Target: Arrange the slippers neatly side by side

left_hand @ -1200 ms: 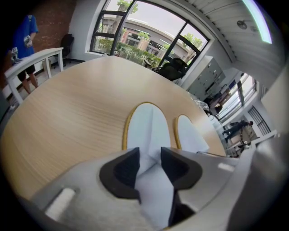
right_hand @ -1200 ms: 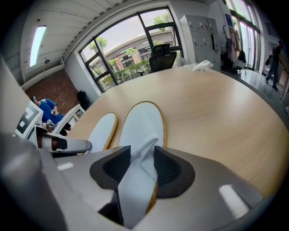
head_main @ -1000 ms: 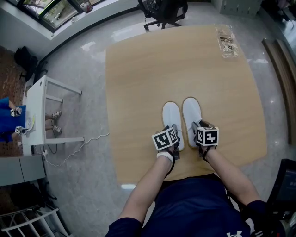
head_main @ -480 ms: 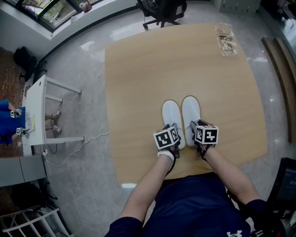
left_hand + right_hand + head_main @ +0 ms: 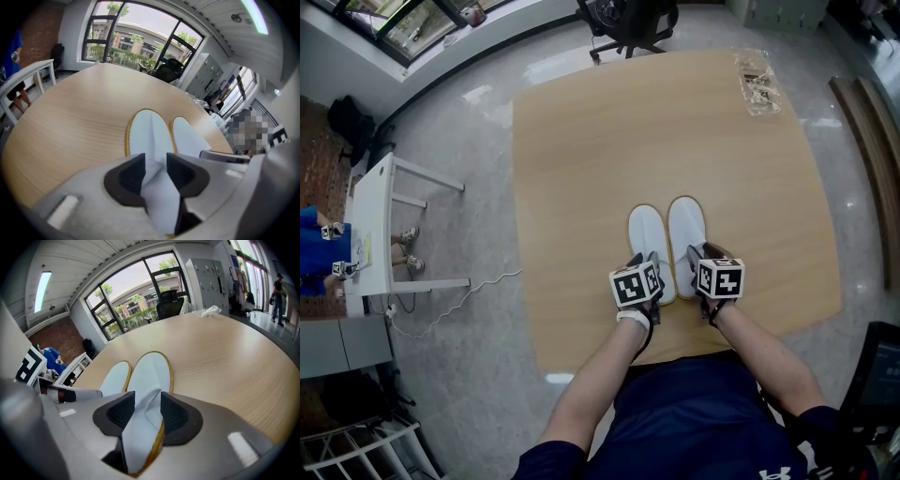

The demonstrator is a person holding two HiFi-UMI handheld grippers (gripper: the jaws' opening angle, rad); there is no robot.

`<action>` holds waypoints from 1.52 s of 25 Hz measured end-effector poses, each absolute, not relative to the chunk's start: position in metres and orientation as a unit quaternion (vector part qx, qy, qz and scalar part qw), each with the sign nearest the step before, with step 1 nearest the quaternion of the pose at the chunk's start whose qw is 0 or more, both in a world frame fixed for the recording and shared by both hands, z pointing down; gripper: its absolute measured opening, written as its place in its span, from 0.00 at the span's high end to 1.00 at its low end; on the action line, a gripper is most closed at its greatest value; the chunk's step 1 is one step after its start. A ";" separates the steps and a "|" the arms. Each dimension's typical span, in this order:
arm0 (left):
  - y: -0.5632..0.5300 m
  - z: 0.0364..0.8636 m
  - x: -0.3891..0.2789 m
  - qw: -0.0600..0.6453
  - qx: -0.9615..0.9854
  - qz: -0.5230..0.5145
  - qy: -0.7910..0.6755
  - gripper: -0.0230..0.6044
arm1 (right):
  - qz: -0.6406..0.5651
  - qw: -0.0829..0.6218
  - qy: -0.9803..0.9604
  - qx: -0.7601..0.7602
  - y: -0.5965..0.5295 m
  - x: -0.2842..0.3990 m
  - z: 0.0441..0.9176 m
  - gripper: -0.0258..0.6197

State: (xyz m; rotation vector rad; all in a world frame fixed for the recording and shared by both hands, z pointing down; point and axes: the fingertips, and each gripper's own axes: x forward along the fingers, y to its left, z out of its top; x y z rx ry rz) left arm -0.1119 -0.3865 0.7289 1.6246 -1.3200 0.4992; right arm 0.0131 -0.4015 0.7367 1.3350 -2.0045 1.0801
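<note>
Two white slippers point(image 5: 648, 232) with tan-edged soles lie side by side.

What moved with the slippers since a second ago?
Almost nothing. The right slipper may have slid a tiny bit toward the left slipper. Nothing was let go: the left claw and the right claw each keep pinching their slipper's near end, and the pair lies side by side on the table.

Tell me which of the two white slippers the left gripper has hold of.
The left slipper, farther from the plastic bag: the left gripper pinches its near end. The right gripper holds the right slipper beside it.
</note>
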 end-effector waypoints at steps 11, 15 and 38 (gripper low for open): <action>-0.387 0.642 -0.102 0.407 0.740 0.128 -0.519 0.77 | 0.360 0.127 -0.773 0.507 -0.422 0.023 0.655 0.71; -0.376 0.600 -0.092 0.384 0.773 0.085 -0.498 0.83 | 0.337 0.093 -0.800 0.487 -0.420 0.020 0.618 0.77; -0.323 0.443 -0.058 0.170 0.876 0.050 -0.448 0.96 | 0.121 0.048 -0.916 0.380 -0.341 -0.032 0.446 0.94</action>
